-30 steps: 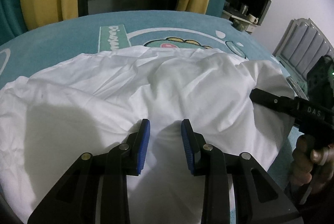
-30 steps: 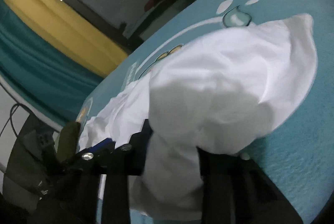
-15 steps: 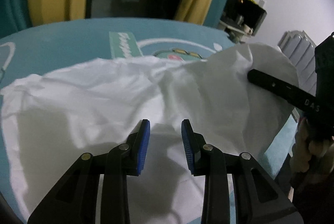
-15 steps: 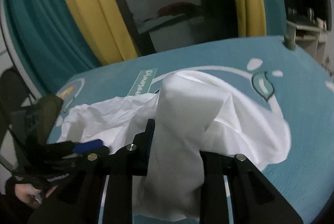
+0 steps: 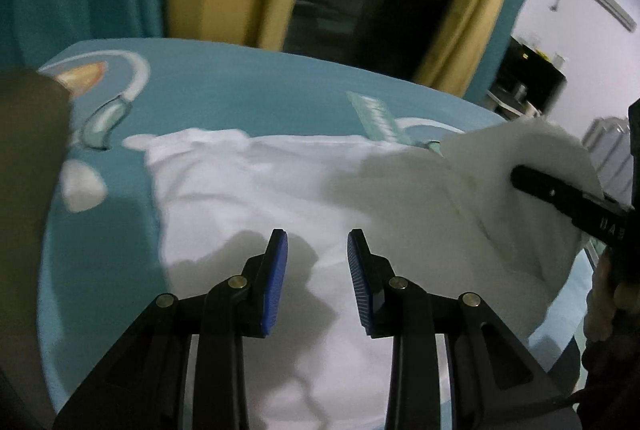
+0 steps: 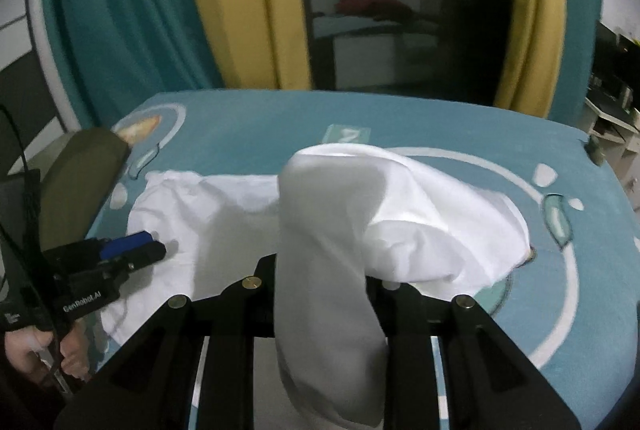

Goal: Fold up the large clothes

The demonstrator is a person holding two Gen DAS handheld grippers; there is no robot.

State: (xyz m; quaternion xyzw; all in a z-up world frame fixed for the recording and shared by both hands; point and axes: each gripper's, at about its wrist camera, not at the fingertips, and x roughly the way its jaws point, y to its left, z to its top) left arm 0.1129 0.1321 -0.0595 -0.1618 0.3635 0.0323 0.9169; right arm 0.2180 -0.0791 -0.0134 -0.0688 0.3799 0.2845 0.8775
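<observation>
A large white cloth garment (image 6: 224, 213) lies crumpled on a teal bed cover printed with white rings and cartoon shapes (image 6: 440, 125). The right gripper (image 6: 324, 270), black and two-fingered, is pinching a thick bunched fold of that garment, which rises in a hump above its fingers and hangs down between them; the pads themselves are hidden by the cloth. The left gripper (image 5: 317, 258), black with blue ribbed pads (image 5: 276, 282), hangs over the flat near part of the garment with its jaws spread apart and nothing between them; whether the tips touch the cloth cannot be told. An olive-brown rounded cushion (image 6: 76, 181) sits at the bed's left edge. Teal and yellow curtains (image 6: 240, 9) frame a dark window behind
</observation>
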